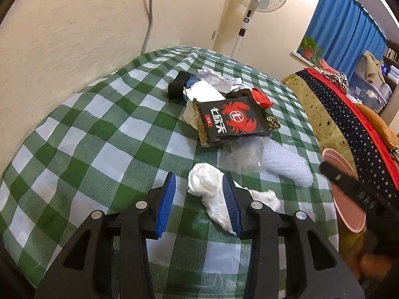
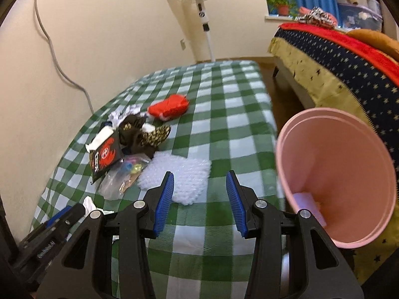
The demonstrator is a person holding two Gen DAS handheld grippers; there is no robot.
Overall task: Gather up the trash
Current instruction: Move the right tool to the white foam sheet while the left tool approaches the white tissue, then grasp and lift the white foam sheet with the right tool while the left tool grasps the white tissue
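Observation:
A pile of trash lies on the green checked tablecloth (image 1: 99, 129): a black packet with a red crab (image 1: 232, 119), white paper (image 1: 212, 84), a red wrapper (image 1: 261, 98), a clear bag (image 1: 242, 154) and white bubble wrap (image 1: 286, 167). My left gripper (image 1: 199, 204) is open, its jaws on either side of a crumpled white tissue (image 1: 212, 186) on the cloth. My right gripper (image 2: 199, 199) is open and empty above the table, near the bubble wrap (image 2: 182, 174). A pink bin (image 2: 336, 174) stands at the table's right edge with some paper inside.
A white standing fan (image 1: 251, 5) is behind the table by the cream wall. A bed with a starred blanket (image 2: 349, 57) is to the right, across a strip of floor. A blue curtain and a potted plant (image 1: 309, 47) are at the far right.

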